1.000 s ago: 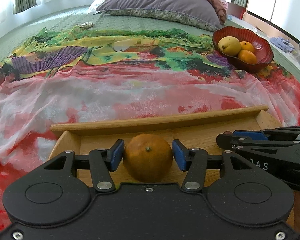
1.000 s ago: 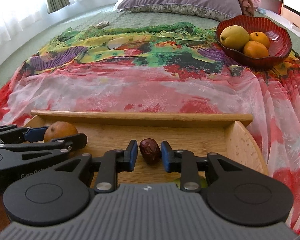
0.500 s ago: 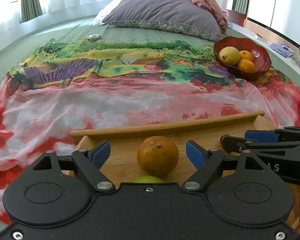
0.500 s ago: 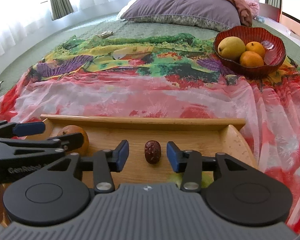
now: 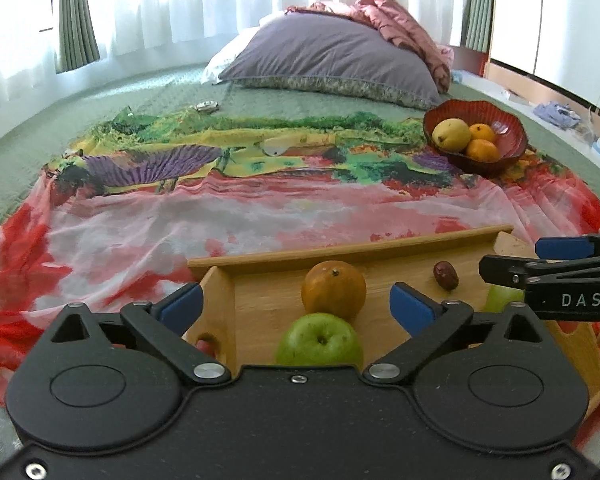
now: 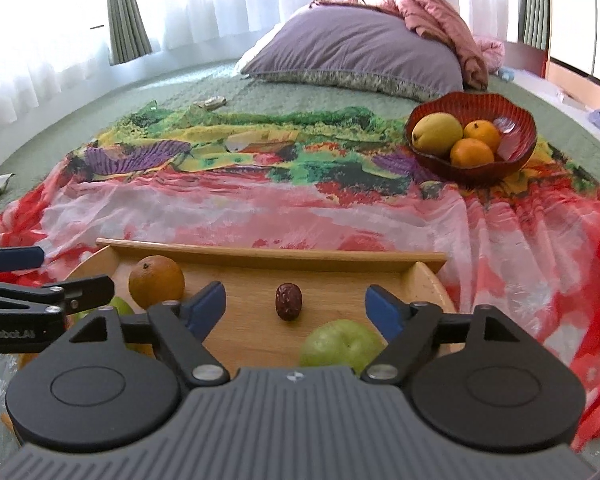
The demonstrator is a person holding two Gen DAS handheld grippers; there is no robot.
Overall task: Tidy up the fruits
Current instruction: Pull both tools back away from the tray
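Your left gripper (image 5: 296, 303) and right gripper (image 6: 295, 307) both gape wide, gripping nothing. On the wooden tray (image 6: 272, 258): orange (image 6: 156, 281) at its left, red date (image 6: 288, 301) mid-tray, two green apples (image 6: 340, 346) along its near edge.

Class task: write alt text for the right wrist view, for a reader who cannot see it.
The open right gripper hovers over a wooden tray on a bright patterned cloth, holding nothing. The tray holds a dark red date, an orange and a green apple. Beyond, a red bowl holds more fruit.
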